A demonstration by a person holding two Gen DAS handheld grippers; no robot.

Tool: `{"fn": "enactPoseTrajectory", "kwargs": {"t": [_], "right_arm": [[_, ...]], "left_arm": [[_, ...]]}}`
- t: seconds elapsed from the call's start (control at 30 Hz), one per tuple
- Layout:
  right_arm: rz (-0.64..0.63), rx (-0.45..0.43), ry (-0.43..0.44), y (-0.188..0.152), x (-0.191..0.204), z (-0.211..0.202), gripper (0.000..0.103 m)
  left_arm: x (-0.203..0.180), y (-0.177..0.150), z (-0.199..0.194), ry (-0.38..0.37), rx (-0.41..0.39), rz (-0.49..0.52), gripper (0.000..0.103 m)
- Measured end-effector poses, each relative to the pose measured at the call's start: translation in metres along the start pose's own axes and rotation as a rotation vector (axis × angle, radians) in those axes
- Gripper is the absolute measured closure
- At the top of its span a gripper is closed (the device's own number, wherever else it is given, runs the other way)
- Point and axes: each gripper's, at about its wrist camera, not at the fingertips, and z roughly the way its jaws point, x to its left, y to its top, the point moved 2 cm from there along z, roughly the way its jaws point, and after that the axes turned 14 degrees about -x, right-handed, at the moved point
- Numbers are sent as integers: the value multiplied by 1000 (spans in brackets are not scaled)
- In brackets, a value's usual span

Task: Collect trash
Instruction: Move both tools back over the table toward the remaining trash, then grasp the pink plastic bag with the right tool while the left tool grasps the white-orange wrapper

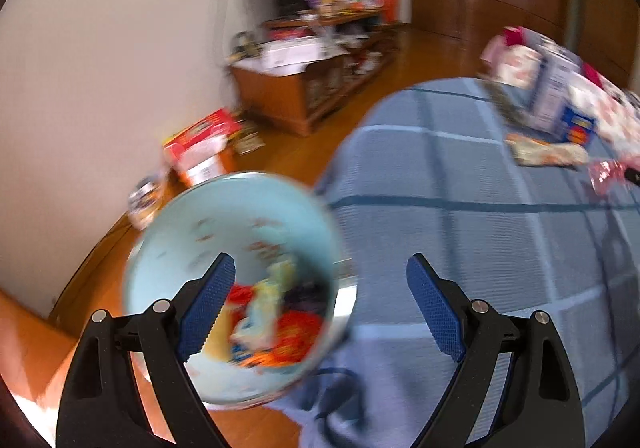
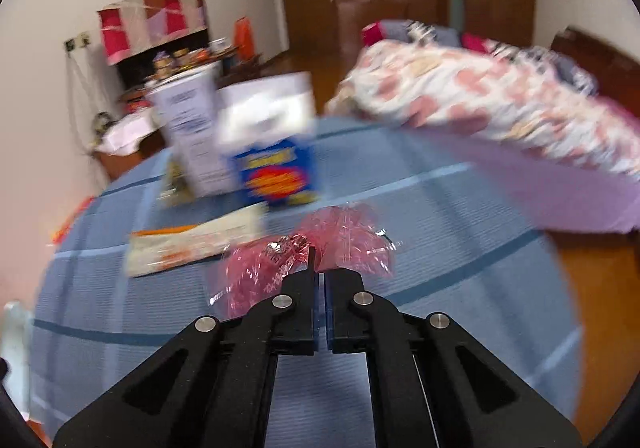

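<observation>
My right gripper (image 2: 322, 264) is shut on a crinkled pink plastic wrapper (image 2: 344, 240) and holds it just above the blue checked bedsheet (image 2: 440, 208). The same wrapper shows in the left wrist view (image 1: 606, 174) at the far right. My left gripper (image 1: 320, 288) is open and empty, above a light blue trash bin (image 1: 192, 224) that stands on the floor beside the bed. The bin holds several colourful wrappers (image 1: 276, 324). A flat white and orange wrapper (image 2: 192, 244) lies on the sheet left of the pink one. A blue snack box (image 2: 276, 172) and a white carton (image 2: 192, 132) stand behind it.
A floral quilt (image 2: 480, 104) is bunched at the bed's far right over a purple sheet (image 2: 560, 192). A wooden cabinet (image 1: 304, 88) with clutter stands by the wall. A red and white box (image 1: 200, 148) lies on the wooden floor near the bin.
</observation>
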Motion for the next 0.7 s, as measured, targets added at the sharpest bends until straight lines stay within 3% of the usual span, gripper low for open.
{"fn": "enactPoseTrajectory", "kwargs": {"t": [0.13, 0.27, 0.37, 0.47, 0.7], "right_arm": [[16, -2, -146, 5, -63, 13, 100], [12, 20, -195, 1, -93, 26, 100], [84, 37, -168, -3, -106, 28, 100], [100, 36, -134, -2, -107, 28, 100], [190, 71, -72, -3, -120, 35, 100]], "left_arm": [[-54, 15, 13, -131, -22, 106, 17], [-109, 37, 35, -242, -36, 188, 18], [-148, 55, 55, -331, -38, 232, 18], [-186, 69, 79, -394, -46, 304, 25], [-246, 69, 121, -465, 39, 433, 27]]}}
